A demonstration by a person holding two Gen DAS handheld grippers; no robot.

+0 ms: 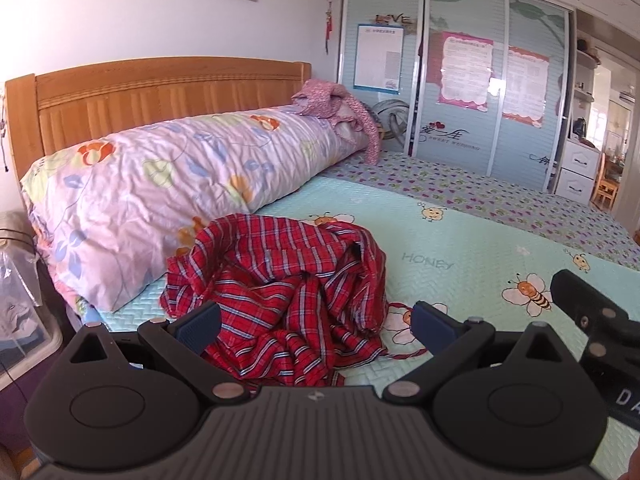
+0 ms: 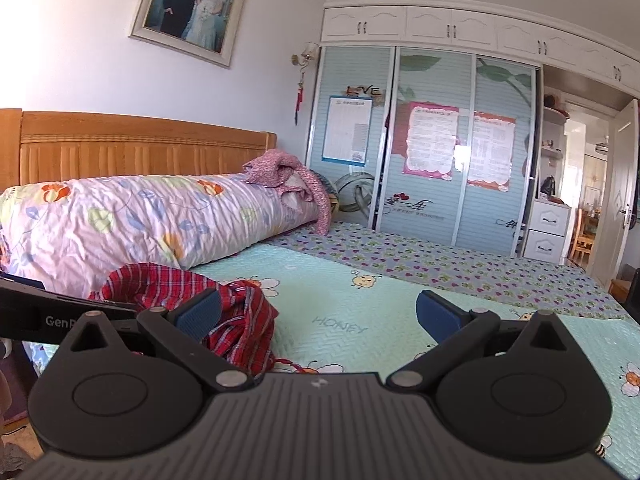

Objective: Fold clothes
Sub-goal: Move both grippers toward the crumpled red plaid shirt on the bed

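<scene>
A crumpled red plaid garment [image 1: 280,292] lies in a heap on the mint bee-print bedspread [image 1: 460,248], just below the big floral pillow. My left gripper [image 1: 316,326] is open, its blue pads spread wide over the near part of the heap, holding nothing. In the right wrist view the same garment [image 2: 224,312] sits to the left of my right gripper [image 2: 318,316], which is open over bare bedspread [image 2: 360,300]. The right gripper's body shows at the right edge of the left wrist view, and the left one's body at the left edge of the right wrist view.
A long floral pillow [image 1: 172,184] lies against the wooden headboard [image 1: 160,92], with a pink patterned garment [image 1: 340,108] on its far end. Sliding wardrobe doors [image 1: 460,92] stand beyond the bed. A clear plastic bag [image 1: 16,288] sits beside the bed at left.
</scene>
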